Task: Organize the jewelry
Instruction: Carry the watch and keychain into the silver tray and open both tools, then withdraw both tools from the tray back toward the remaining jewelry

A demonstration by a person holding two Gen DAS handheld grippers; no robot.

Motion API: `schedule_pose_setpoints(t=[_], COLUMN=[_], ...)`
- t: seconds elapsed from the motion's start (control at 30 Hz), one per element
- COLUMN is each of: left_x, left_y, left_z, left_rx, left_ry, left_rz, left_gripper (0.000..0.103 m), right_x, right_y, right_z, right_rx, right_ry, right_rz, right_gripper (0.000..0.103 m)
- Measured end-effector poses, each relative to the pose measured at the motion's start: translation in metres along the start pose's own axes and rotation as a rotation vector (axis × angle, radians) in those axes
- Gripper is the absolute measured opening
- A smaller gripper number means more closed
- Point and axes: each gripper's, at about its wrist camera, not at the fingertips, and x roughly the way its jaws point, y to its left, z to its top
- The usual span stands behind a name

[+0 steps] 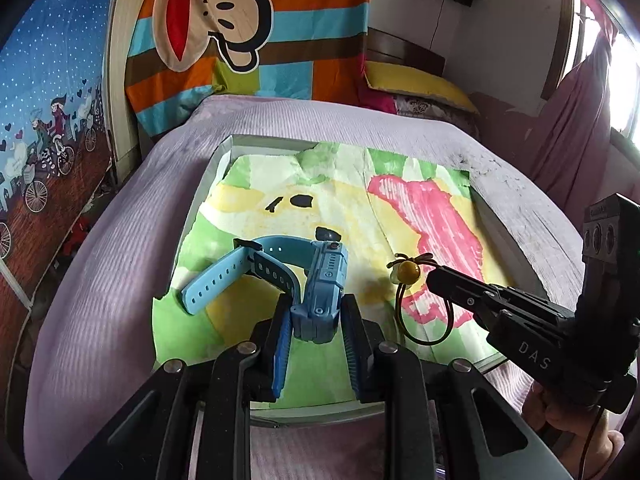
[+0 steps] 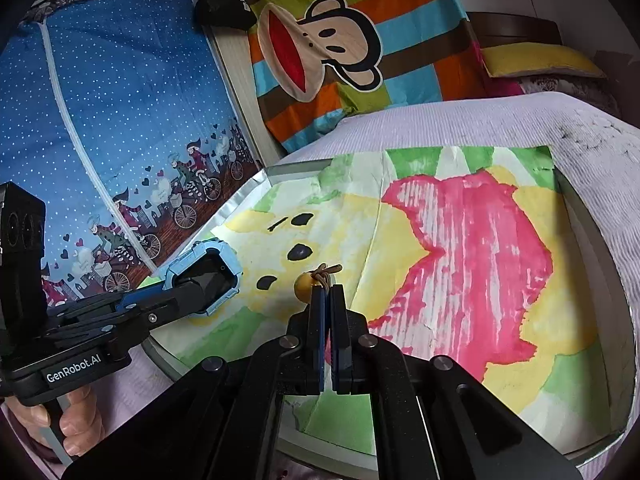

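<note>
My left gripper (image 1: 318, 312) is shut on the body of a light-blue watch (image 1: 324, 280), whose straps (image 1: 216, 280) hang out to the left above the tray. From the right wrist view the same watch (image 2: 204, 276) shows at the left in the left gripper (image 2: 200, 292). My right gripper (image 2: 329, 292) is shut on a thin brown hair tie; its yellow bead (image 2: 303, 285) and small bow stick out past the fingertips. In the left wrist view the hair tie (image 1: 404, 276) dangles as a loop from the right gripper (image 1: 434, 280).
A shallow tray (image 1: 212, 176) lined with a green, yellow and pink painted sheet (image 2: 460, 248) lies on a lilac bedspread (image 1: 100, 280). A striped monkey blanket (image 1: 248, 32), a yellow pillow (image 1: 416, 80) and a blue printed curtain (image 2: 120, 120) stand behind. A hand (image 2: 76, 416) holds the left gripper's handle.
</note>
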Motion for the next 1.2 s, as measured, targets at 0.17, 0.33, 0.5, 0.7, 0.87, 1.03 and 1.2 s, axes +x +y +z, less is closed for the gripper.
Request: schedule_pose_setpoints(t=[0.17, 0.33, 0.5, 0.7, 0.87, 1.03, 1.2], left_x=[0.001, -0.006, -0.024, -0.051, -0.073, -0.089, -0.103], left_y=[-0.007, 0.000, 0.004, 0.004, 0.002, -0.003, -0.004], left_z=[-0.007, -0.011, -0.017, -0.033, -0.048, -0.064, -0.083], left_rx=[0.049, 0.007, -0.034, -0.063, -0.077, -0.057, -0.064], left_ry=[0.014, -0.002, -0.080, -0.169, -0.245, -0.293, -0.344], left_rz=[0.032, 0.032, 0.026, 0.015, 0.021, 0.045, 0.071], left_gripper=[0.027, 0.038, 0.065, 0.081, 0.100, 0.103, 0.103], right_x=[0.006, 0.002, -0.013, -0.049, -0.083, -0.115, -0.145], right_y=[-0.006, -0.007, -0.008, -0.007, -0.007, -0.005, -0.002], right_z=[-0.005, -0.009, -0.012, -0.022, -0.035, -0.049, -0.066], right_rx=[0.015, -0.012, -0.037, -0.063, -0.076, -0.086, -0.107], right_ry=[0.039, 0.059, 0.034, -0.071, -0.166, -0.262, -0.347], right_rz=[-0.011, -0.032, -0.056, -0.085, -0.113, -0.127, -0.140], right_gripper=[0.003, 0.003, 0.005, 0.041, 0.063, 0.089, 0.102])
